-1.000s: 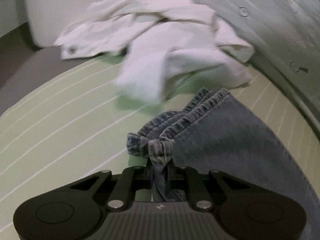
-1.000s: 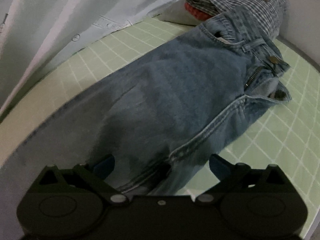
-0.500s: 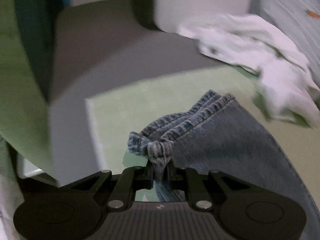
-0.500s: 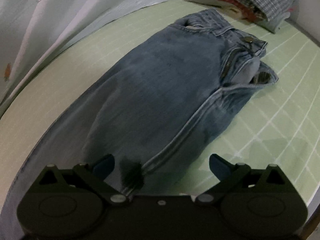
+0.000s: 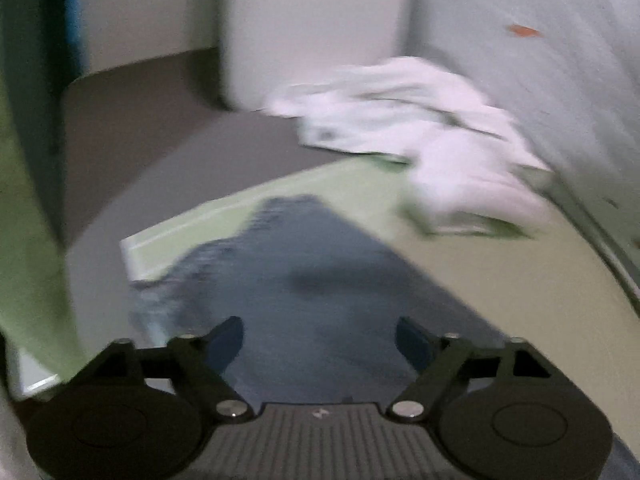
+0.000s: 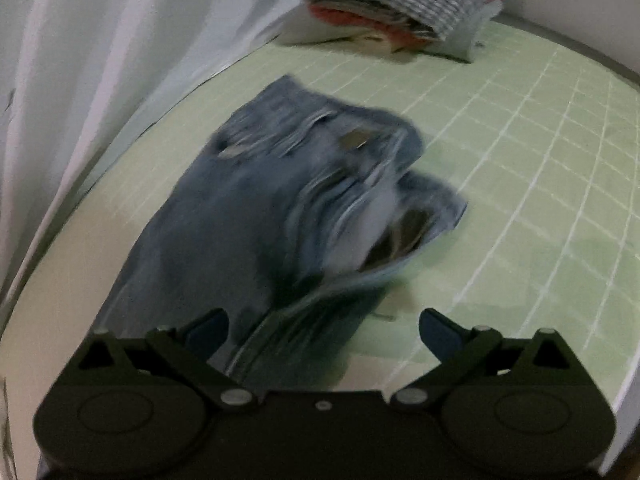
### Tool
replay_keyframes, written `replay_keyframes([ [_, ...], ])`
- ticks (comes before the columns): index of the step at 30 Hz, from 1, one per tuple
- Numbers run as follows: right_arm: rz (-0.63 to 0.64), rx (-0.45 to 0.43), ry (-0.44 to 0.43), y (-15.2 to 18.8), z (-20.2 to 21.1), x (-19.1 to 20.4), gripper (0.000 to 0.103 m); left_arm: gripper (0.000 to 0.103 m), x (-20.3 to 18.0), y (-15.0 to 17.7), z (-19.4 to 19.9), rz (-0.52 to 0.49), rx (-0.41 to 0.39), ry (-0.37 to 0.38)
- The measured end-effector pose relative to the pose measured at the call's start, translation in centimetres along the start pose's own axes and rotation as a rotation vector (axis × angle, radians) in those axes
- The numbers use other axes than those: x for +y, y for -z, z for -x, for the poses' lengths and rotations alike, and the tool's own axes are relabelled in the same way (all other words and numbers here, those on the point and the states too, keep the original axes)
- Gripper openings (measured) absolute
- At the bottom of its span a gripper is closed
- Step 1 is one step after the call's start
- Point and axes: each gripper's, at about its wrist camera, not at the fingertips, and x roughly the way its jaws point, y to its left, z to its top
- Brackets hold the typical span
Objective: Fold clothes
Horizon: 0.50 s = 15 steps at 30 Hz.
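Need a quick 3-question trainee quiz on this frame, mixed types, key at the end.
1. True or false: the left gripper is clamped on the jeans.
2. In the right wrist view, what lies beyond the jeans' waistband?
A. a folded stack
B. a laundry basket
C. a pair of shoes
3. Fill in: the crumpled garment near the mat's far edge is ____ in colour.

Key:
1. False: its jaws are opening, nothing pinched.
2. A.
3. White.
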Motion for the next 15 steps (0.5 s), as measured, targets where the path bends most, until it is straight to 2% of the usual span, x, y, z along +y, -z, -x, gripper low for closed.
replay_keyframes([
  [4,-0.060,-0.018,-0.045,-2.0,-3.1,-2.6,0.103,0.093,-6.8,1.9,1.3,-0.120,-0.001,0.151],
  [7,-0.050,-0.058,-0.066,-3.4,-4.2,-2.5,0.101,0.094,-10.9,3.6,2.1,-0.206,0.017,0.213],
  [8,-0.055,-0.058,-0.094,-3.9,-4.6,-2.5,0.092,0.094,-12.0,4.2,2.2,-0.234,0.027,0.223],
  [9,-0.059,-0.059,-0.116,-4.3,-4.8,-2.6,0.089,0.094,-13.0,4.8,2.3,-0.261,0.039,0.232],
  [11,-0.050,-0.060,-0.130,-5.2,-5.1,-2.7,0.059,0.094,-14.5,5.7,2.3,-0.288,0.064,0.246],
  [12,-0.047,-0.062,-0.140,-5.6,-5.2,-2.8,0.052,0.094,-15.0,6.1,2.2,-0.293,0.078,0.253],
  [13,-0.055,-0.077,-0.165,-6.0,-4.7,-3.2,0.041,0.094,-15.5,6.5,2.0,-0.298,0.091,0.259],
  [15,-0.049,-0.131,-0.179,-6.7,-3.2,-3.9,0.037,0.094,-15.8,7.0,2.3,-0.297,0.101,0.256],
])
